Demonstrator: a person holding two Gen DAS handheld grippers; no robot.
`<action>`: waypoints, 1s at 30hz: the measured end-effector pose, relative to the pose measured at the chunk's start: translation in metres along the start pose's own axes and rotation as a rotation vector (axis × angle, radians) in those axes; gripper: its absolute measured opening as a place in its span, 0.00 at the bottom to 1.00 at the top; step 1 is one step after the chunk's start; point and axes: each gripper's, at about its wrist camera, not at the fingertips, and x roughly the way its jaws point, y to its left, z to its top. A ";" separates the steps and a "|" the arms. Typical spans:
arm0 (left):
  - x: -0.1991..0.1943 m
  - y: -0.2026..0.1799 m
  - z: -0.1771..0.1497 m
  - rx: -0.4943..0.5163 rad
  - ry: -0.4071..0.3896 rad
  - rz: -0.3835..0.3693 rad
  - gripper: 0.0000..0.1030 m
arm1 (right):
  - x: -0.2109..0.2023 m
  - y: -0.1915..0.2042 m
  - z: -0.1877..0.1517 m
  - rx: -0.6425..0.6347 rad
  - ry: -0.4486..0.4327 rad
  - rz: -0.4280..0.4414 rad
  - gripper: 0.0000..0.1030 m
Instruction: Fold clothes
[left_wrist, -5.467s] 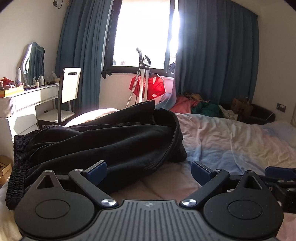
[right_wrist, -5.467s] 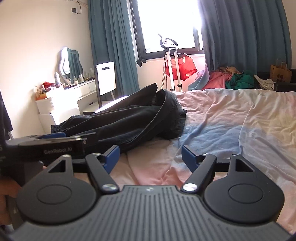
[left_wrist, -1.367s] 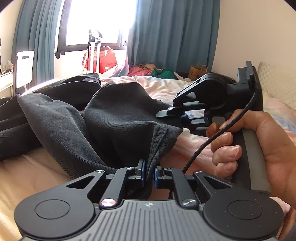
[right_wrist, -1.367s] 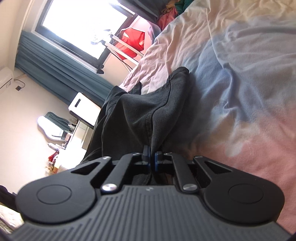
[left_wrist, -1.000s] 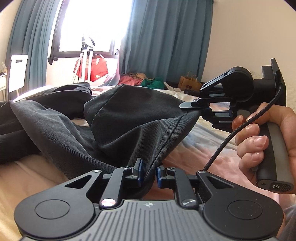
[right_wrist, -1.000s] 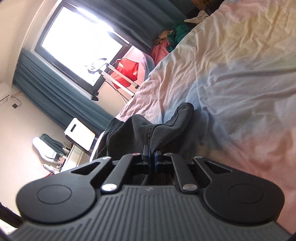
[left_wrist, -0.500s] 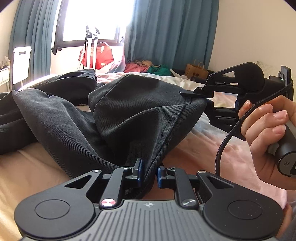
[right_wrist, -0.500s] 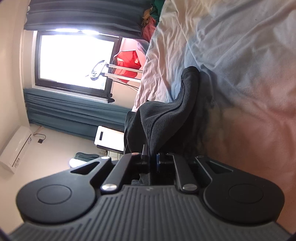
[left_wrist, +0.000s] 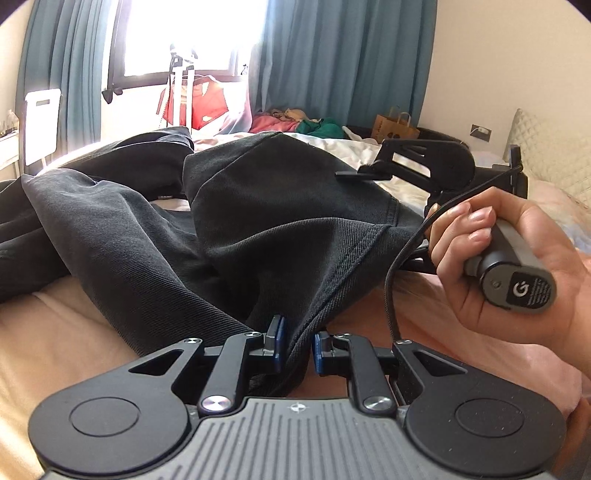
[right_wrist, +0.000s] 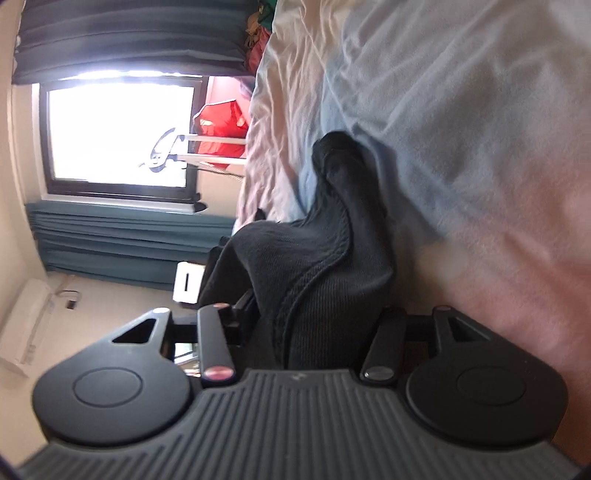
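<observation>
Dark grey trousers (left_wrist: 258, 221) lying bunched on the pink and blue bed (right_wrist: 461, 129). Left gripper (left_wrist: 297, 345) pinching the hem tight between its blue pads. Right gripper (right_wrist: 314, 321), rolled onto its side, opening its jaws with cloth sitting loose between them. Right hand (left_wrist: 517, 266) wrapping around the grey handle (left_wrist: 517, 280), close beside the hem.

Left wrist view: low over the bed (left_wrist: 55, 332), upright, facing the window (left_wrist: 177, 37) and curtains (left_wrist: 343, 55), close behind the dark trousers (left_wrist: 258, 221). Catches the right gripper (left_wrist: 354, 173) and holding hand (left_wrist: 517, 266) at right. Right wrist view: rolled about a quarter turn, bed (right_wrist: 461, 129) running vertically, window (right_wrist: 118, 133) sideways at left, close up on trousers (right_wrist: 325, 266). Shared: trousers, bed, window, red bag (left_wrist: 207, 103) (right_wrist: 221, 129).
</observation>
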 end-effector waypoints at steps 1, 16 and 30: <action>0.000 -0.001 0.003 0.009 0.003 -0.007 0.16 | -0.001 0.002 0.001 -0.042 -0.022 -0.037 0.37; -0.006 -0.025 0.031 0.082 -0.082 -0.102 0.51 | -0.082 0.053 0.039 -0.149 -0.382 0.086 0.10; -0.023 0.009 0.053 0.100 -0.013 -0.101 0.69 | -0.128 0.008 0.121 0.166 -0.372 -0.012 0.10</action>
